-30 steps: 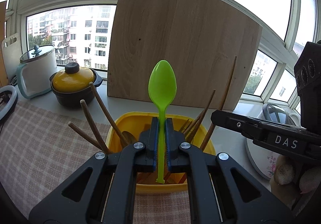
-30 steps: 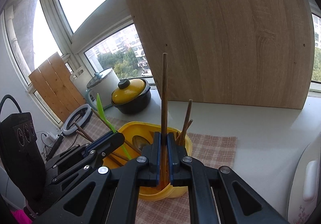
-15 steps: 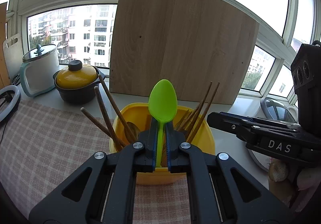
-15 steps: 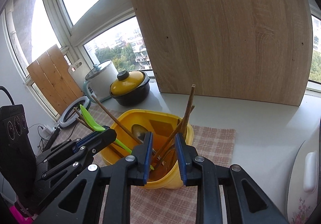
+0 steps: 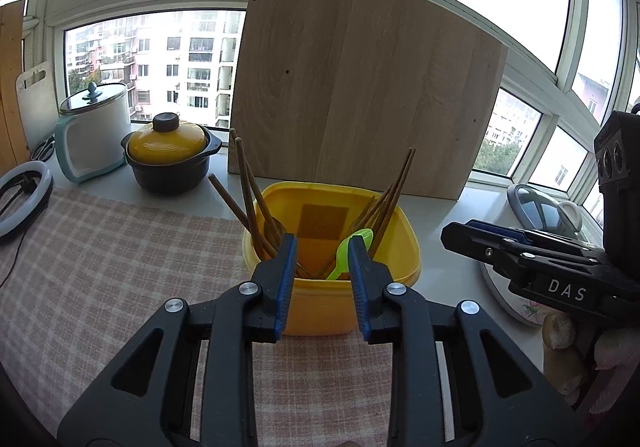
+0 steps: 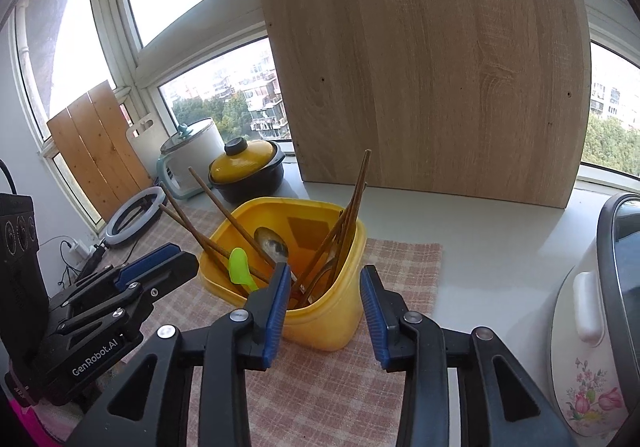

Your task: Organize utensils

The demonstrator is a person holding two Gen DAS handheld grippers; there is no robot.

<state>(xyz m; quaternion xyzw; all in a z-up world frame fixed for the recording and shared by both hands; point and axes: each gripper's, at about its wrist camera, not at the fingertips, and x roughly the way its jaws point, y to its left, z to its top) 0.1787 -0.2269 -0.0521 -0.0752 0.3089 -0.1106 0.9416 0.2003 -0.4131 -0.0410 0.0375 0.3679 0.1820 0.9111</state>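
Note:
A yellow plastic tub (image 5: 404, 231) (image 6: 340, 323) stands on the checked cloth and holds several brown chopsticks (image 5: 244, 183) (image 6: 356, 191), a metal spoon (image 6: 272, 245) and a green plastic spoon (image 5: 350, 247) (image 6: 240, 267). The green spoon leans inside the tub, free of any fingers. My left gripper (image 5: 322, 259) is open and empty just in front of the tub. My right gripper (image 6: 324, 295) is open and empty, its jaws wide apart over the tub's near corner. Each gripper shows in the other's view, the right one (image 5: 500, 247) and the left one (image 6: 160, 263).
A large wooden board (image 5: 360, 95) leans on the window behind the tub. A yellow-lidded black pot (image 5: 170, 159), a white kettle pot (image 5: 94, 127) and a ring light (image 5: 22, 195) stand at the left. A white rice cooker (image 6: 592, 327) is at the right.
Both grippers opened. The left let the green spoon drop into the tub; the right released its chopstick into the tub. Both pulled back slightly.

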